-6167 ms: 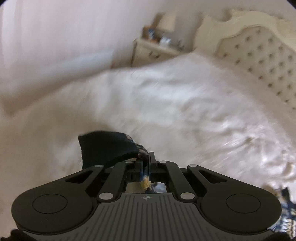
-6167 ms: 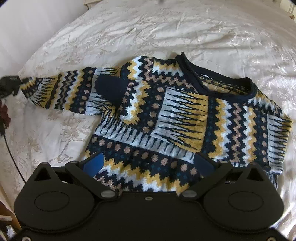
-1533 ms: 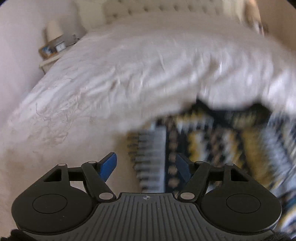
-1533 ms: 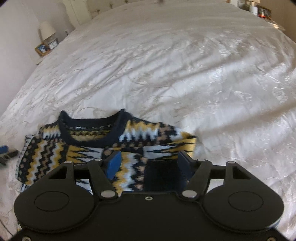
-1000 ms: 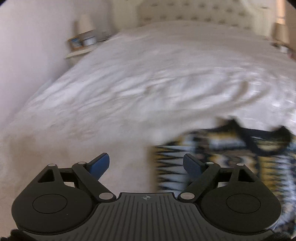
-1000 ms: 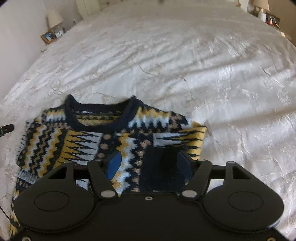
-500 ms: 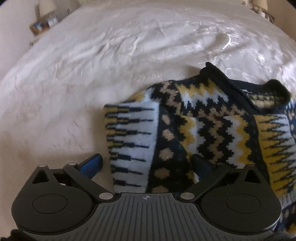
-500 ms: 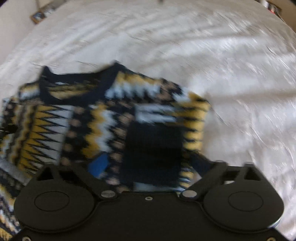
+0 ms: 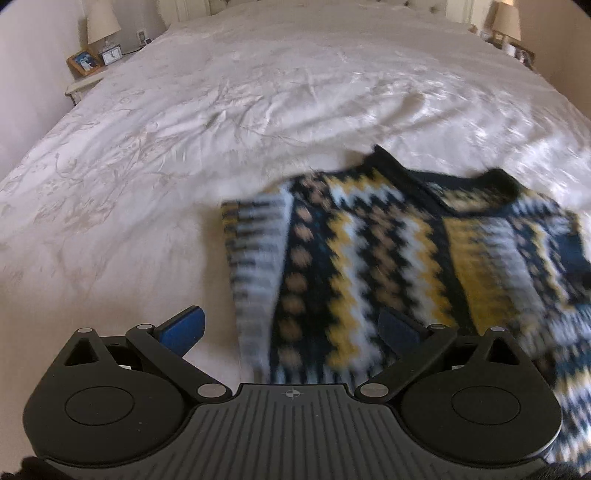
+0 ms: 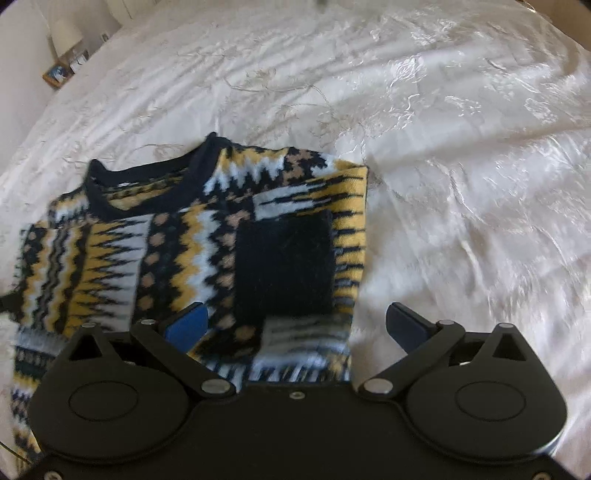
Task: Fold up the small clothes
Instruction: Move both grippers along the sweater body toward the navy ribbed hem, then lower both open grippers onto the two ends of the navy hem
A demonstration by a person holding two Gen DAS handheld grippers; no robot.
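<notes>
A small patterned sweater [image 9: 388, 254] in navy, yellow, white and tan lies flat on the white bedspread [image 9: 229, 110], both sleeves folded in over the body. Its navy collar points up the bed. In the right wrist view the sweater [image 10: 177, 243] shows a dark navy cuff [image 10: 284, 266] lying on top near its right edge. My left gripper [image 9: 290, 328] is open and empty, over the sweater's left folded edge. My right gripper [image 10: 295, 325] is open and empty, over the sweater's right edge just below the cuff.
The bedspread [image 10: 461, 147] spreads wide on all sides. A nightstand with a lamp [image 9: 101, 22], a framed photo [image 9: 85, 61] and a clock stands at the far left. Another lamp [image 9: 508, 20] stands at the far right by the headboard.
The left sleeve, held out to the side earlier, now lies folded on the body. Both grippers have opened wider and sit low at the sweater's side edges. The left view pulled back slightly.
</notes>
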